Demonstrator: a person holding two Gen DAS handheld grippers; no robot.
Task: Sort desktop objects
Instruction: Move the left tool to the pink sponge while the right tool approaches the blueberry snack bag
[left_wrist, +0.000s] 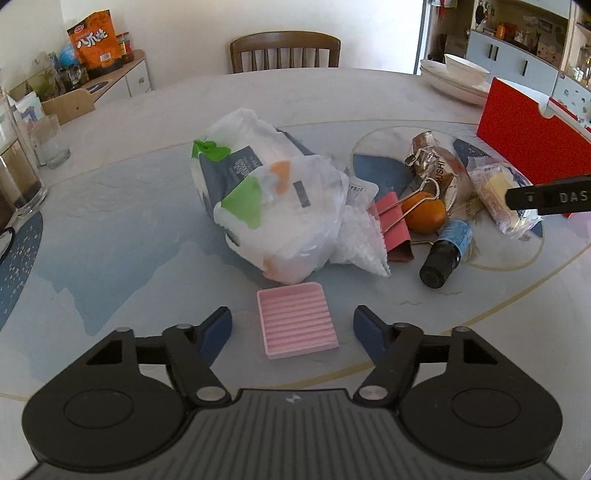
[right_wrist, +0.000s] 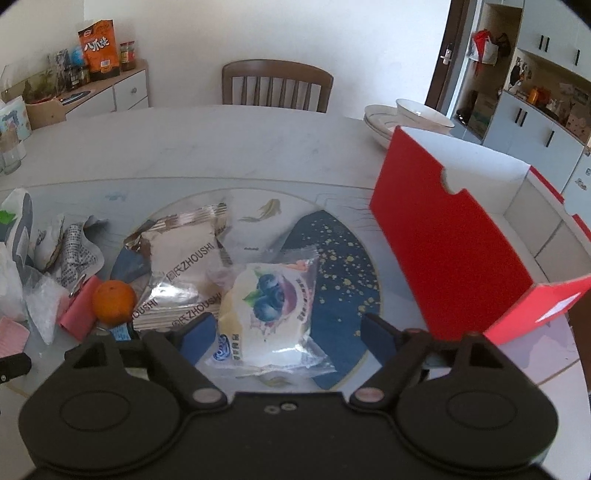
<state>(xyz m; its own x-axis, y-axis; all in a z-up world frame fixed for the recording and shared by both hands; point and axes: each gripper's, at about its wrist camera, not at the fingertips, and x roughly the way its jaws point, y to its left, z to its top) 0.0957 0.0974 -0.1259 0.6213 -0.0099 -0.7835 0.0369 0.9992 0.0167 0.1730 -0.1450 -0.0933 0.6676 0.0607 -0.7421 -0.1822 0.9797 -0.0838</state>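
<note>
My left gripper (left_wrist: 292, 325) is open, its fingers on either side of a pink ribbed tray (left_wrist: 296, 319) lying on the table. Behind it lie a white plastic bag (left_wrist: 273, 192), a pink binder clip (left_wrist: 393, 221), an orange (left_wrist: 424, 216), a dark bottle (left_wrist: 445, 254) and silver snack packs (left_wrist: 436, 166). My right gripper (right_wrist: 286, 334) is open over a blueberry snack packet (right_wrist: 269, 314), which lies between its fingers. The silver packs (right_wrist: 181, 266) and the orange (right_wrist: 113, 302) lie to its left. A red box (right_wrist: 461, 251) stands open at the right.
Stacked white bowls and plates (right_wrist: 402, 118) sit at the table's far right. A wooden chair (right_wrist: 277, 86) stands behind the table. Glasses (left_wrist: 22, 173) stand at the left edge. A side cabinet (left_wrist: 110, 77) holds jars and an orange bag.
</note>
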